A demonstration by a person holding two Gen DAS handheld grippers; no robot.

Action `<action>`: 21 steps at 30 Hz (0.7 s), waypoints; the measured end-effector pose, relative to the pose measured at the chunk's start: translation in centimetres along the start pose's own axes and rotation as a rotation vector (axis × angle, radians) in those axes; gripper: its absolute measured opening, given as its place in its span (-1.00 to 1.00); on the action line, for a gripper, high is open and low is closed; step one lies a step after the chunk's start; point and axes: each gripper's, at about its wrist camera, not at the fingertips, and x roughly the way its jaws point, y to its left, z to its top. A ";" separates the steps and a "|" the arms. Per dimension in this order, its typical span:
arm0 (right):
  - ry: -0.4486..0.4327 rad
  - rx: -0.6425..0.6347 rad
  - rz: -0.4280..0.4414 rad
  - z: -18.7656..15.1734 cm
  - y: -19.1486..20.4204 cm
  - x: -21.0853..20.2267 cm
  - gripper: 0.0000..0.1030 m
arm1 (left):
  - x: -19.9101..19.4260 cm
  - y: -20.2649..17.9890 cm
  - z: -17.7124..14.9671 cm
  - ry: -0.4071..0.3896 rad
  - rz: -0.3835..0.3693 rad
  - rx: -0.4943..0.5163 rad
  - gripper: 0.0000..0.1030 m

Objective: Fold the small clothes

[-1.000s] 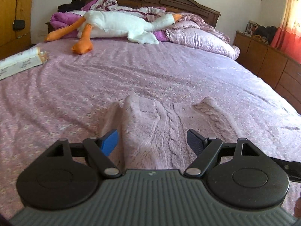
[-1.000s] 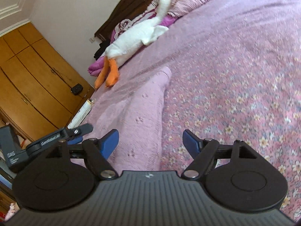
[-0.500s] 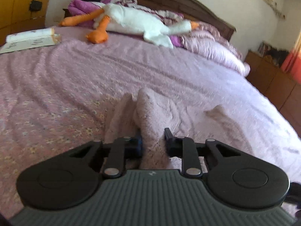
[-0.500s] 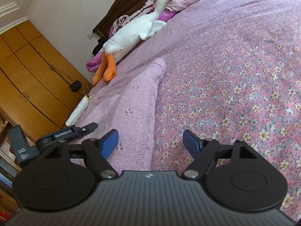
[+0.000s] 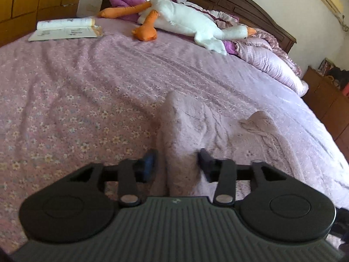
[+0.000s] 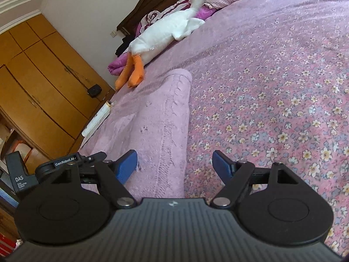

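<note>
Left wrist view takes in most of the bed (image 5: 122, 69), spread with a pink flowered cover, and a dark wooden headboard (image 5: 244, 6) against a pale wall. A wooden wardrobe (image 6: 41, 80) fills the corner in the right wrist view; only the left view shows the low wooden cabinet (image 5: 327, 100) on the far side of the bed. A white plush goose (image 5: 185, 21) with orange legs lies among purple bedding near the headboard, and an open book (image 5: 65, 29) rests flat on the cover (the right view catches just its edge). The pink knitted garment (image 5: 196, 128) lies on the cover near the foot of the bed, one fold raised in a ridge. The left gripper (image 5: 176, 164) has just been opening, the ridge between its fingers, pads off the knit. The right gripper (image 6: 174, 163) hangs wide open over the garment's edge, gripping nothing.
</note>
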 end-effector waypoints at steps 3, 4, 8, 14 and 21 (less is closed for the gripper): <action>0.017 0.010 0.026 0.6 -0.1 0.4 0.68 | -0.4 0.2 -0.2 0.002 0.028 0.021 0.44; 0.026 0.008 0.034 0.8 0.0 0.7 0.70 | -0.4 0.4 -0.2 0.012 0.027 0.021 0.46; 0.069 -0.013 0.041 1.2 0.4 2.5 0.75 | 0.2 1.7 -0.4 0.078 -0.049 -0.052 0.46; 0.116 -0.029 0.081 1.5 0.7 5.1 0.80 | 2.1 3.4 -1.0 0.192 -0.286 -0.238 0.46; 0.172 0.021 0.129 2.9 1.0 7.8 0.43 | 2.7 2.8 -1.2 0.171 -0.305 -0.284 -0.16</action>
